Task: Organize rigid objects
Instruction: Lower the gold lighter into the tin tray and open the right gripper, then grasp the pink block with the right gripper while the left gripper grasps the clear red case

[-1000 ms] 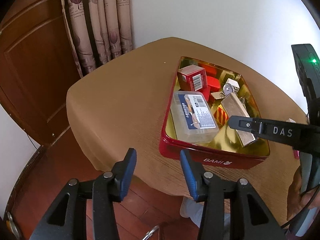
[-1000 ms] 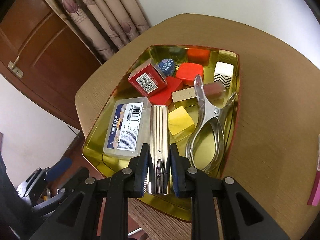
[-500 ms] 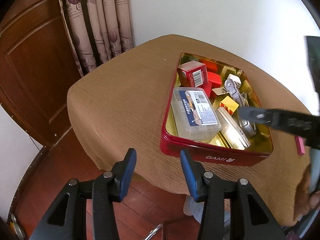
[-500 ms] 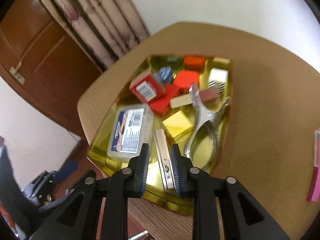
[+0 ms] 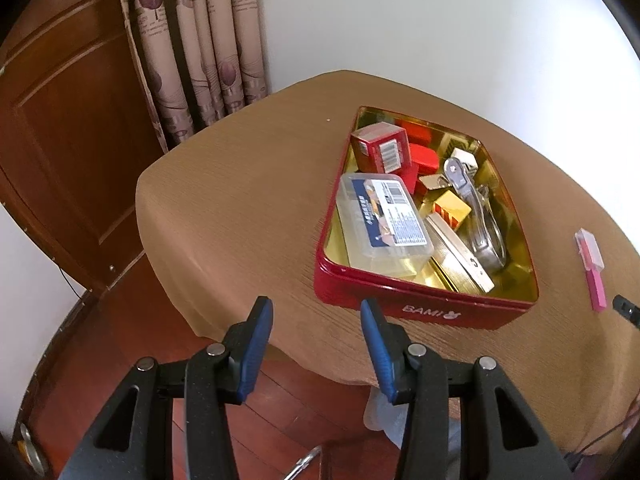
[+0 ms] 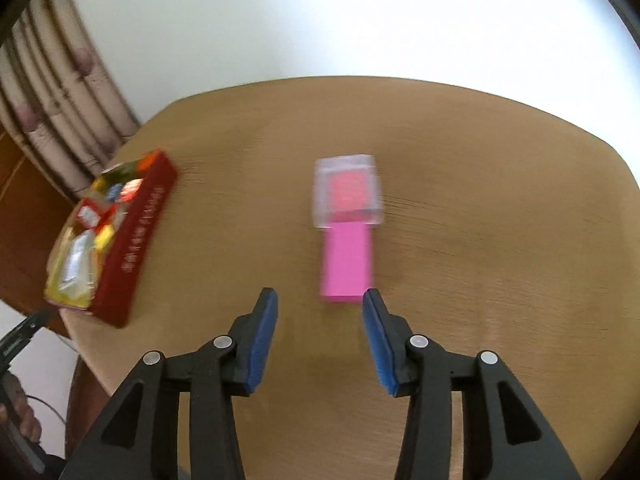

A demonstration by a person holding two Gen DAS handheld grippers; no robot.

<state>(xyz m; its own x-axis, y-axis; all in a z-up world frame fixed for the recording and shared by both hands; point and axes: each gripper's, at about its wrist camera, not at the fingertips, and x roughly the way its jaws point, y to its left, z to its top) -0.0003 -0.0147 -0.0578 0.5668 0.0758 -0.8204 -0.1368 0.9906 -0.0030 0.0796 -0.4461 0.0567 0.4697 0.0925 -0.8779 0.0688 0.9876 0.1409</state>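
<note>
A red tin (image 5: 424, 308) with a gold inside sits on the brown table; it holds a clear plastic box (image 5: 382, 222), a red carton (image 5: 380, 148), a metal hole punch (image 5: 476, 212), a ribbed silver bar (image 5: 460, 258) and small blocks. In the blurred right wrist view the tin (image 6: 140, 240) lies far left. A pink block with a clear cap (image 6: 346, 226) lies just beyond my right gripper (image 6: 320, 320), whose jaws are opening with nothing between them. The same pink block (image 5: 590, 268) shows right of the tin. My left gripper (image 5: 316, 334) hangs open and empty off the table's near edge.
A patterned curtain (image 5: 200, 48) and a dark wooden door (image 5: 60, 140) stand behind the table at the left. White wall fills the background. Wooden floor (image 5: 120, 340) lies below the table's near edge. A person's hand (image 6: 20, 416) shows at the lower left of the right wrist view.
My right gripper let go of the silver bar, which now lies in the tin. It then swung away to the right, over the pink block, with its jaws wider. The left gripper stayed put.
</note>
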